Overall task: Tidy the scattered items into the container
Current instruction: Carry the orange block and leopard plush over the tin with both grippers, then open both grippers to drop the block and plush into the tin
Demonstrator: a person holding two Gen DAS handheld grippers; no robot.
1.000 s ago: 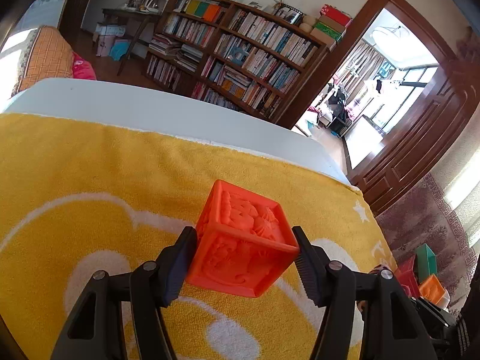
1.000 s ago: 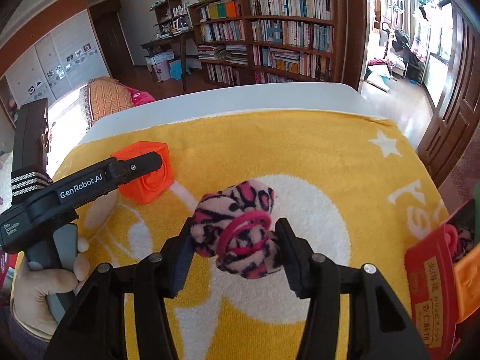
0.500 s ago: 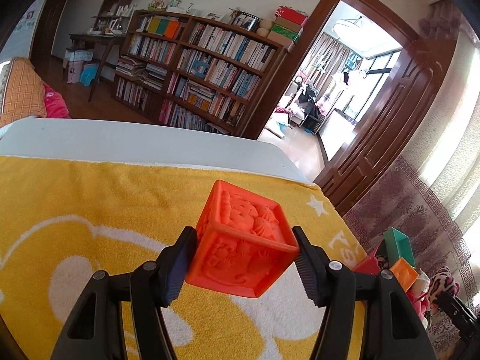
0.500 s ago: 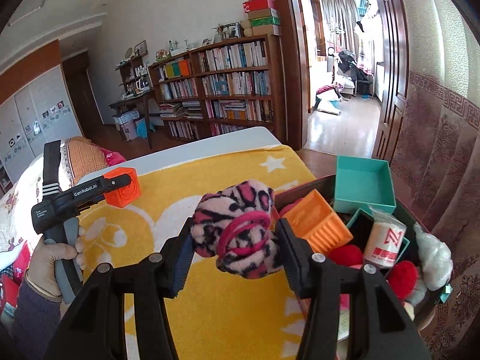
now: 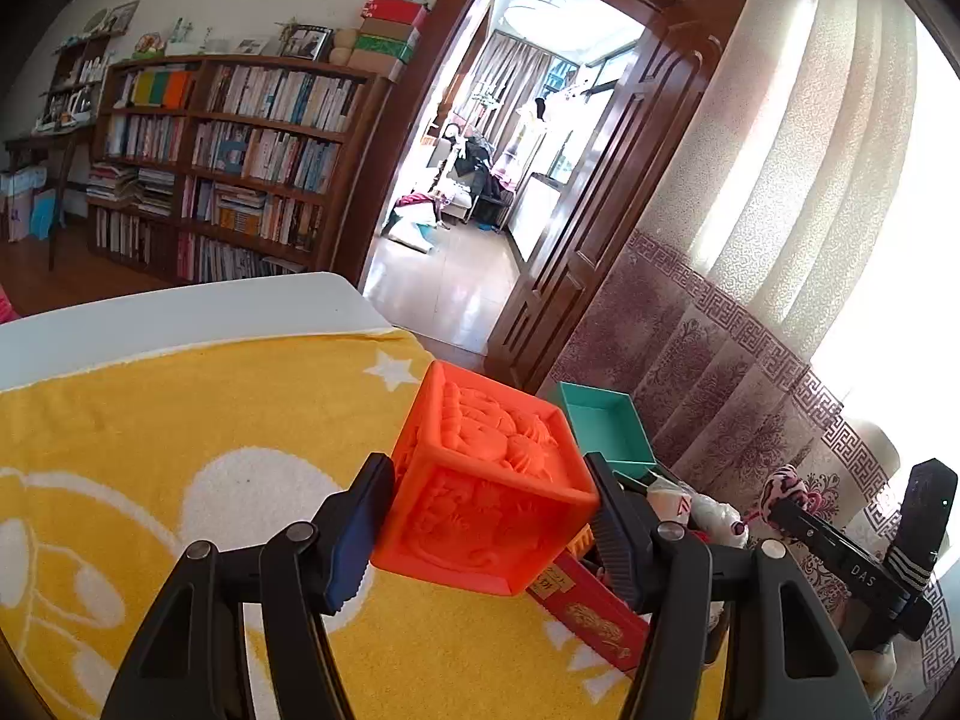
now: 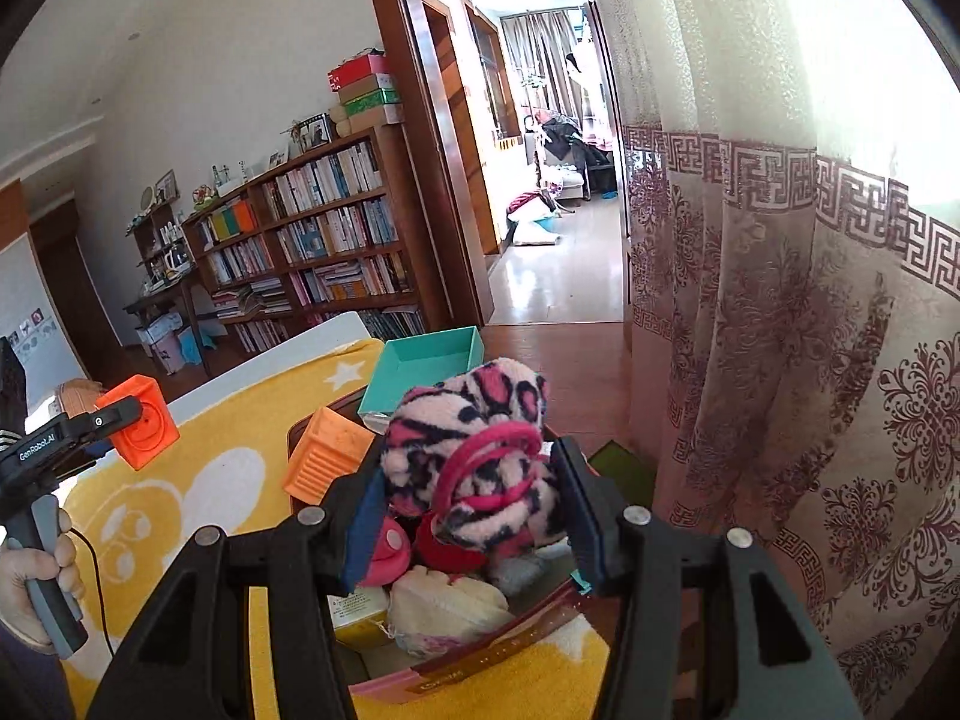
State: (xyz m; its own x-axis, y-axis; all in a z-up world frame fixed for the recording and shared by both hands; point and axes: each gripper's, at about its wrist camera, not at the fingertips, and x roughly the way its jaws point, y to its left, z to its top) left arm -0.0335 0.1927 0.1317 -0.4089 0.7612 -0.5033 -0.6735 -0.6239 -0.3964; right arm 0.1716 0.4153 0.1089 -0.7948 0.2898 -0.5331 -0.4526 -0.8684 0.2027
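Note:
My left gripper (image 5: 486, 516) is shut on an orange embossed cube (image 5: 486, 480) and holds it above the yellow towel (image 5: 150, 450), near the red box (image 5: 594, 615). The cube also shows at the left of the right wrist view (image 6: 144, 423). My right gripper (image 6: 471, 507) is shut on a pink and black fuzzy ball (image 6: 474, 456) and holds it over the open red box (image 6: 480, 663). The box holds a teal tray (image 6: 429, 369), an orange ridged block (image 6: 327, 456), red and cream soft toys and a small carton.
The towel covers a white table (image 5: 180, 309). A patterned curtain (image 6: 780, 330) hangs close behind the box on the right. A bookshelf (image 5: 228, 162) and an open doorway (image 5: 480, 180) lie beyond the table.
Both grippers have swung right toward the box. The fuzzy ball has moved from beside the box to over it. The cube has moved nearer the box edge.

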